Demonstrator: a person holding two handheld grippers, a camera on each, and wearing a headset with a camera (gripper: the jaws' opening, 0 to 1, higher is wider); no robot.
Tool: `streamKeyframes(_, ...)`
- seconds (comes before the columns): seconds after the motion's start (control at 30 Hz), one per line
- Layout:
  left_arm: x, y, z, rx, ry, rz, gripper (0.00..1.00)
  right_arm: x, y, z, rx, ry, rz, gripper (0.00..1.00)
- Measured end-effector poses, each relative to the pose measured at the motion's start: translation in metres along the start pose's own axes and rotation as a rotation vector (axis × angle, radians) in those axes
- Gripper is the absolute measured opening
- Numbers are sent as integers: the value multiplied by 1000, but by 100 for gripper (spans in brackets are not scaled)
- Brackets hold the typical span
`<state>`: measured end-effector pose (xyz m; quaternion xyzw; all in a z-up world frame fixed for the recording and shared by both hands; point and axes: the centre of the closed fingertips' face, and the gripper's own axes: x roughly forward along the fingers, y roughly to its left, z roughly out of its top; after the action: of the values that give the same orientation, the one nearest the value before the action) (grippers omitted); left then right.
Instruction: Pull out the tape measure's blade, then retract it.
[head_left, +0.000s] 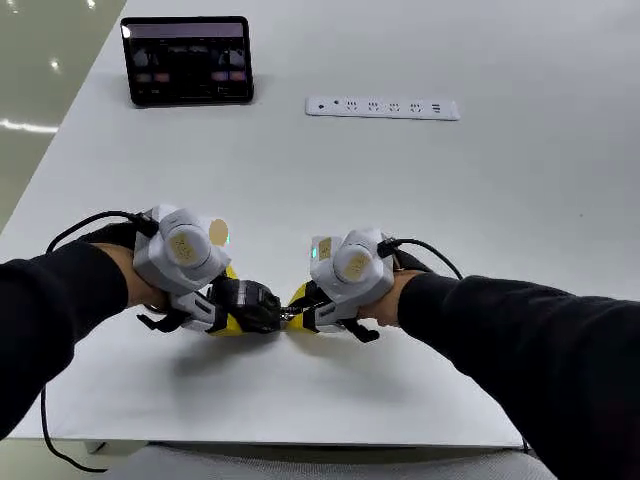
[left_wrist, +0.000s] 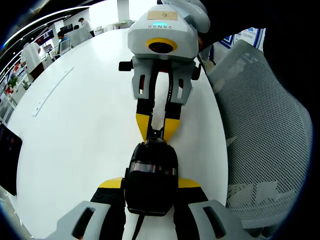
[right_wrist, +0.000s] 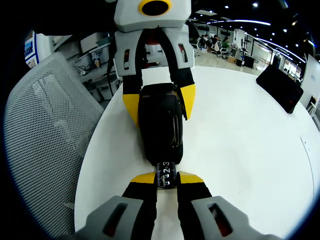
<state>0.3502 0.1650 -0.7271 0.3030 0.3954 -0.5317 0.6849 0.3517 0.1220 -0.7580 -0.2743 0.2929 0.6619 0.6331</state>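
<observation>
Left gripper (left_wrist: 150, 183) clamps tape measure (left_wrist: 150, 167) case; right gripper (right_wrist: 168, 179) pinches blade (right_wrist: 166, 172), numerals readable in right gripper view.

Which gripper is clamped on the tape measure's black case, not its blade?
The left gripper: its jaws grip the black case, while the right gripper pinches the numbered blade just outside it.

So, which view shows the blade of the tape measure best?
The right gripper view: the blade sits close to the camera, pinched between the right gripper's yellow tips, its numbers readable. In the left gripper view the black case hides nearly all of it; in the head view it is a tiny sliver.
</observation>
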Motion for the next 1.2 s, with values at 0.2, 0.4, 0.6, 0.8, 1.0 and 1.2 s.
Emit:
streamKeyframes(0.2,1,1,0,6,-4,7,33,-4,0,-5,3,5,-1,10)
streamKeyframes(0.4,1,1,0,-1,-9,9,33,-8,-1,-10,6,4,-10,10)
streamKeyframes(0.6,1,1,0,-4,-11,7,33,-12,-2,-14,12,5,-16,10)
streamKeyframes(0.8,1,1,0,-5,-14,5,33,-16,-2,-18,0,15,-26,10)
streamKeyframes(1.0,1,1,0,-1,-14,6,33,-20,-2,-22,9,15,-31,10)
streamKeyframes(1.2,1,1,0,-1,-18,6,33,-26,-3,-27,14,21,-35,10)
